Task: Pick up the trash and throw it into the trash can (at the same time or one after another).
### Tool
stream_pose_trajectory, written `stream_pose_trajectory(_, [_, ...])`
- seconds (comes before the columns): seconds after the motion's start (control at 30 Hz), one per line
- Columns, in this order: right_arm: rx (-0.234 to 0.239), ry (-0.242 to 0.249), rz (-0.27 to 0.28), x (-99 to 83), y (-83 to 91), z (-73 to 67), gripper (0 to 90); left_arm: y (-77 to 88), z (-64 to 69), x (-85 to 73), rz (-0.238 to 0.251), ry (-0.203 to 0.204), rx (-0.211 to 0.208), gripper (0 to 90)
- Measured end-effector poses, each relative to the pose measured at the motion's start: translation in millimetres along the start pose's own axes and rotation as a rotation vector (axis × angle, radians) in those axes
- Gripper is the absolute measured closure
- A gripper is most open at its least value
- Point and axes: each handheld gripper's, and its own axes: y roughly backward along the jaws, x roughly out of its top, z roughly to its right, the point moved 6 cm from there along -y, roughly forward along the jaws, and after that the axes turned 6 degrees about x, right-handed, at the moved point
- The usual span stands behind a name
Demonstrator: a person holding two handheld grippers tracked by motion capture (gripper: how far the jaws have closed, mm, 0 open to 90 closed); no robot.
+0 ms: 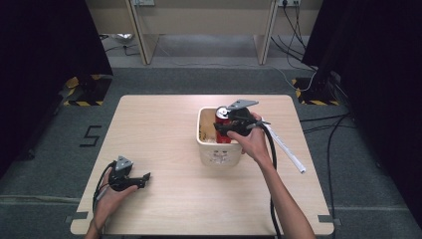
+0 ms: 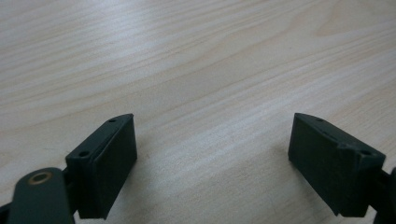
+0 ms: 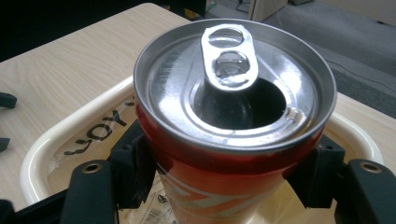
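The right gripper (image 1: 228,125) was over the cream tub (image 1: 219,152) just right of the table's middle, and it had the red can (image 1: 222,119) clamped between its jaws — in the right gripper view each black pad pressed flat against the can's side, just below the silver rim. The can (image 3: 233,140) stood upright, its tab (image 3: 229,58) folded back and the mouth already open, so it looked like an emptied drink can. It sat within the tub's walls, the cream rim (image 3: 60,135) curving round behind it, with paper scraps and a printed label glimpsed beneath; whether the can's base touched the bottom could not be told.

Over on the near left, the left gripper (image 1: 141,180) lay low on the table (image 1: 164,124), jaws spread wide with nothing but bare wood grain (image 2: 210,93) between them — idle, out of the play. A white stick (image 1: 286,149) lay on the table to the right of the tub, untouched.

The step in hand read as the can at the tub, in the right gripper's grip — going in or coming out, the pictures alone did not settle. If going in, the next move called for lowering it until the base rested, then easing the jaws apart without tipping it against the wall. If coming out, a straight lift was needed, clear of the rim before any move sideways — and a firm squeeze, since thin metal dents easily
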Motion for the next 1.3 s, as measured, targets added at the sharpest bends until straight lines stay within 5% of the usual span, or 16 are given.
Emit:
stream_pose_trajectory(0.63, [0.015,-0.004,-0.026,-8.0,-3.5,1.2,33.1,0.0,0.0,0.0,0.000,0.000,0.000,14.8])
stream_pose_trajectory(0.83, [0.019,-0.001,-0.034,-8.6,-2.2,-0.6,22.0,0.0,0.0,0.0,0.000,0.000,-0.001,14.8])
stream_pose_trajectory(1.3, [-0.023,-0.017,0.046,0.4,30.9,12.0,20.6,0.0,0.0,0.0,0.000,0.000,0.000,14.8])
